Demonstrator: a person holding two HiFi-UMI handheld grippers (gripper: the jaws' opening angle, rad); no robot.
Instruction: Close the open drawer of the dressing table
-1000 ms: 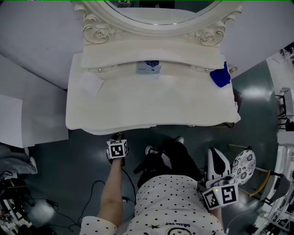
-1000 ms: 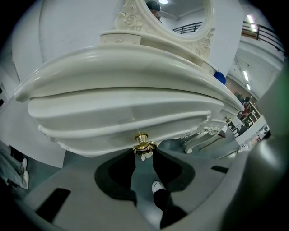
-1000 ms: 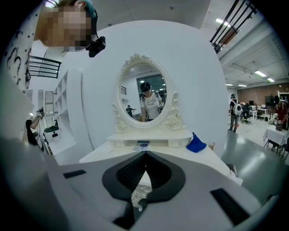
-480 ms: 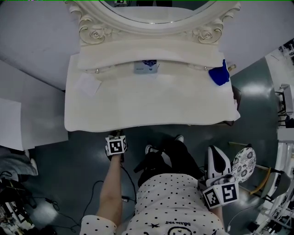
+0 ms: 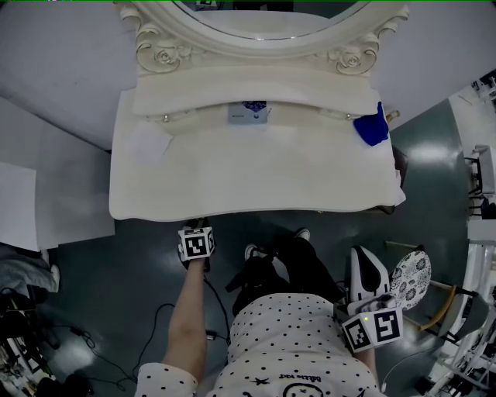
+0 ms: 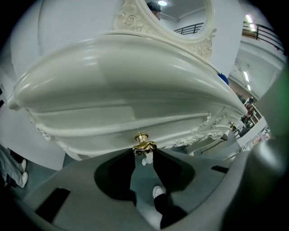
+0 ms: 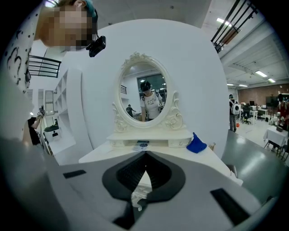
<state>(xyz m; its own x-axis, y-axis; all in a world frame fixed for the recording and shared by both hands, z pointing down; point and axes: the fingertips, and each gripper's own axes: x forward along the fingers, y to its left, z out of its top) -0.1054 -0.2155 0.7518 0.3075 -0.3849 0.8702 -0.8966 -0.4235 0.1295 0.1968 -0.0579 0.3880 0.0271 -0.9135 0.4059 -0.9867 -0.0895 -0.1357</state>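
The white dressing table stands under its oval mirror. In the left gripper view the drawer front lies nearly flush under the tabletop's rim. Its brass knob sits between the tips of my left gripper, whose jaws close on it from both sides. From the head view this gripper reaches under the table's front edge, and its tips are hidden there. My right gripper hangs back at the right, aimed at the table, with its tips together and nothing between them.
On the tabletop lie a blue cloth, a small printed card and a white paper. A patterned stool stands at the right. White panels lean at the left, and cables run across the floor.
The drawer's lip that stuck out below the table's front edge has slid in under the top. My left gripper moved slightly toward the table with it. The right gripper stayed put.
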